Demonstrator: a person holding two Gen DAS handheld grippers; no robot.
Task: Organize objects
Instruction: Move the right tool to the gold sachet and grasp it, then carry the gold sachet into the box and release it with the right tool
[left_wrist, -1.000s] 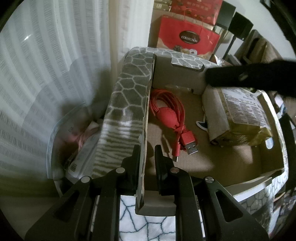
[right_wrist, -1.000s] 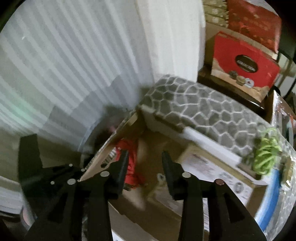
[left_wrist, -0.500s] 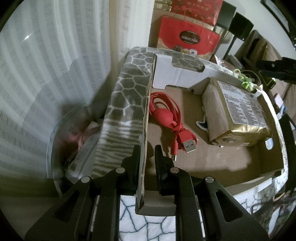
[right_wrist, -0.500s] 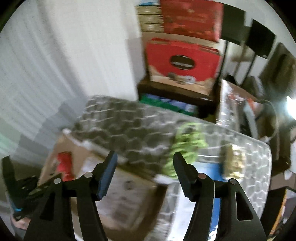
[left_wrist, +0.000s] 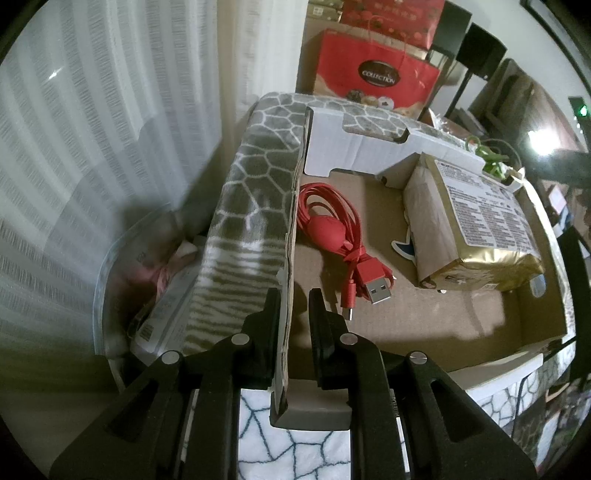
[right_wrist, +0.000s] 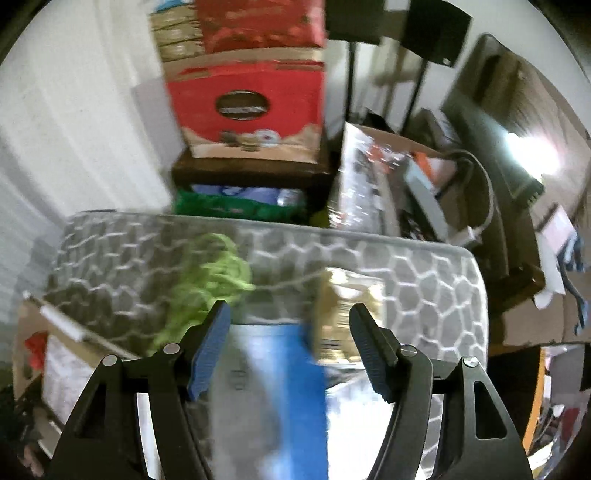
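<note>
A grey cloth printed with a pale honeycomb pattern covers the surface, and on it sits a shallow corrugated cardboard box, brown inside with white, notched flaps. The left gripper is clamped on the box's left wall, the cardboard edge pinched upright between its black fingers, exactly as it was a second ago. Inside the box, against the right side, lies a brick-shaped gold foil packet with a printed white label, creased at its folded end. Near the left wall rests a coiled red USB cable, glossy, its metal plug pointing toward the gripper; both lie where they lay before. The right gripper stands wide with nothing between its ribbed pads, one faced in blue; its jaws have just been opening, and it has swung away from over the box, where it hovered earlier, to the cloth beyond. Ahead of it, blurred, lie a flat blue-and-white item, a small gold packet and a loose tangle of lime-green cord. A red gift bag with a dark oval badge stands behind.
</note>
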